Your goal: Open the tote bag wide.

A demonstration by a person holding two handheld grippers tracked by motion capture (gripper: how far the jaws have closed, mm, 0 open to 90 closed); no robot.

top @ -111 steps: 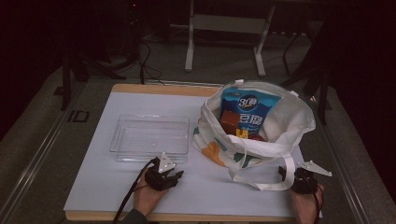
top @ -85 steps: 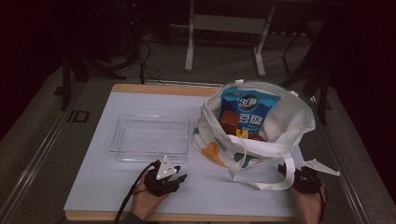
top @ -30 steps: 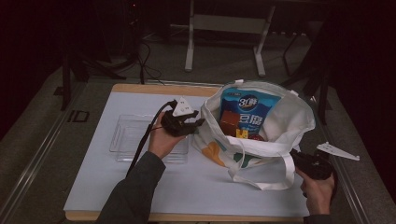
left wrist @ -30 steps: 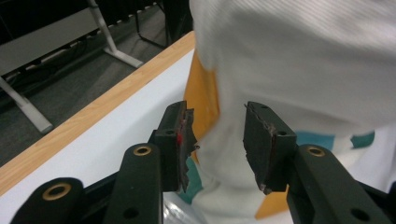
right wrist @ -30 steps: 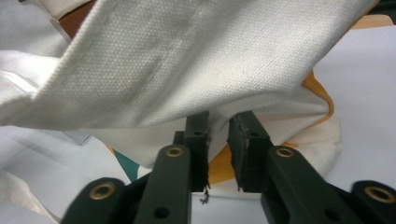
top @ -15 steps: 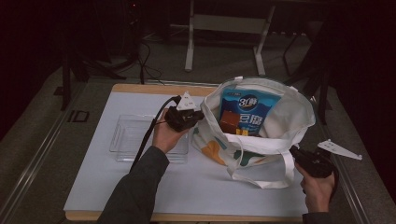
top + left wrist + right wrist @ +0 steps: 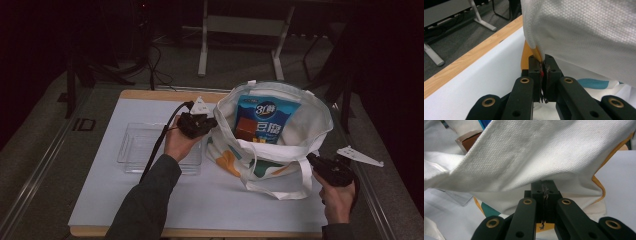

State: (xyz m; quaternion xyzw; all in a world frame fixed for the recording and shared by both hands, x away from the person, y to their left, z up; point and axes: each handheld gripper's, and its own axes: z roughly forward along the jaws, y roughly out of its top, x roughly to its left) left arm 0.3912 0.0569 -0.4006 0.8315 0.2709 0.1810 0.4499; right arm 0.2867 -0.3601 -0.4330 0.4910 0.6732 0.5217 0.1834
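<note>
A white tote bag with orange and teal print stands on the right of the white table top, its mouth wide. Inside it are a blue snack packet and a brown box. My left gripper is at the bag's left rim. In the left gripper view the left gripper is shut on the orange-trimmed edge of the bag. My right gripper meets the bag's right side. In the right gripper view the right gripper is shut at the white cloth, with the brown box beyond.
A clear plastic tray lies left of the bag, partly under my left forearm. The bag's loose handle hangs down onto the table in front. A metal stand is on the floor beyond the table's wooden far edge.
Both hands came up from the table's front edge, the left to the bag's left rim, the right to its right side. The bag's mouth has spread wider over the last second.
</note>
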